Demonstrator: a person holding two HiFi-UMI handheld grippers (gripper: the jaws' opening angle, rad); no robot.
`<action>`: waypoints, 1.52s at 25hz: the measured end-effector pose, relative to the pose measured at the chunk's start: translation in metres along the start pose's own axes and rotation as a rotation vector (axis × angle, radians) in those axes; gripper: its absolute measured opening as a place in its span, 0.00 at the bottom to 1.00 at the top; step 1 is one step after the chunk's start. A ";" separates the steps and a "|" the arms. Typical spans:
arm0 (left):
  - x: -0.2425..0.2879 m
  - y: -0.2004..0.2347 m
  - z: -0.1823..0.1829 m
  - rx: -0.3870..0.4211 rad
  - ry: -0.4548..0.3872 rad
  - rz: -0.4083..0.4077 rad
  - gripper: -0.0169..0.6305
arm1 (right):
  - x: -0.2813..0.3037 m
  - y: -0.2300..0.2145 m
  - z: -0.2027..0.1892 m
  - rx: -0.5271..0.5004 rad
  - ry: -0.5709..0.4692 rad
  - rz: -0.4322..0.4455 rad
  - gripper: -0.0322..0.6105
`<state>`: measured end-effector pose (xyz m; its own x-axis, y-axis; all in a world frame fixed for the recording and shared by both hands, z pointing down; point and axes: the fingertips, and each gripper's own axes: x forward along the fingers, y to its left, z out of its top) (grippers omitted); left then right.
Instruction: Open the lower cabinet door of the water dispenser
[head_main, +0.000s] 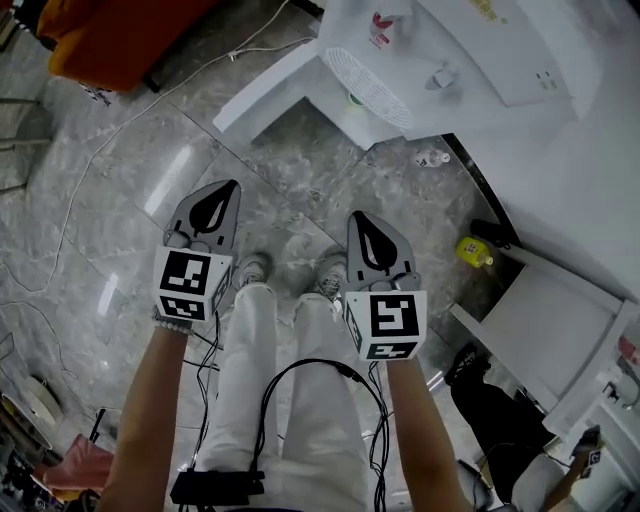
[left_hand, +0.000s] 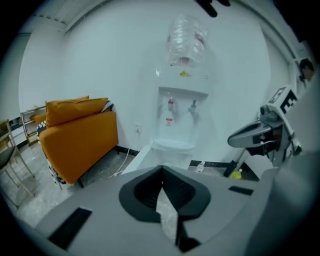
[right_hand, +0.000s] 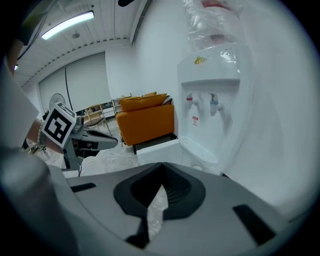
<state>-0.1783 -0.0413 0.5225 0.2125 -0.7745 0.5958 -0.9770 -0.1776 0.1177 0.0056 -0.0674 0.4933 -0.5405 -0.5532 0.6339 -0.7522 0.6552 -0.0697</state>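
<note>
Left gripper (head_main: 226, 192) and right gripper (head_main: 362, 222), jaws pressed together and empty, hung above the floor (head_main: 300, 180), well short of the dispenser (head_main: 460, 45), whose lower door (head_main: 262, 92) stood swung open toward the orange sofa (head_main: 120, 40)

Marble floor (head_main: 290, 170): water dispenser (head_main: 470, 55), yellow bottle (head_main: 474, 251)

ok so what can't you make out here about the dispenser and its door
- Cabinet inside: head view, the dispenser body covers it; gripper views, washed out white beside the open door.
- Red label print: too small in every view.
- Bottle top: cut off by the upper edge, right gripper view.
</note>
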 end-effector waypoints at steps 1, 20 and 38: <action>-0.006 -0.005 0.008 0.019 -0.007 -0.016 0.05 | -0.003 0.000 0.007 -0.005 -0.007 -0.001 0.05; -0.140 -0.039 0.129 0.037 -0.084 -0.060 0.05 | -0.092 0.037 0.131 -0.038 -0.126 0.020 0.05; -0.236 -0.042 0.229 0.083 -0.225 -0.075 0.05 | -0.176 0.055 0.218 -0.043 -0.261 -0.049 0.05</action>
<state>-0.1844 0.0096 0.1955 0.2916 -0.8712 0.3949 -0.9558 -0.2819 0.0839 -0.0231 -0.0464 0.2103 -0.5872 -0.6950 0.4149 -0.7661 0.6427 -0.0075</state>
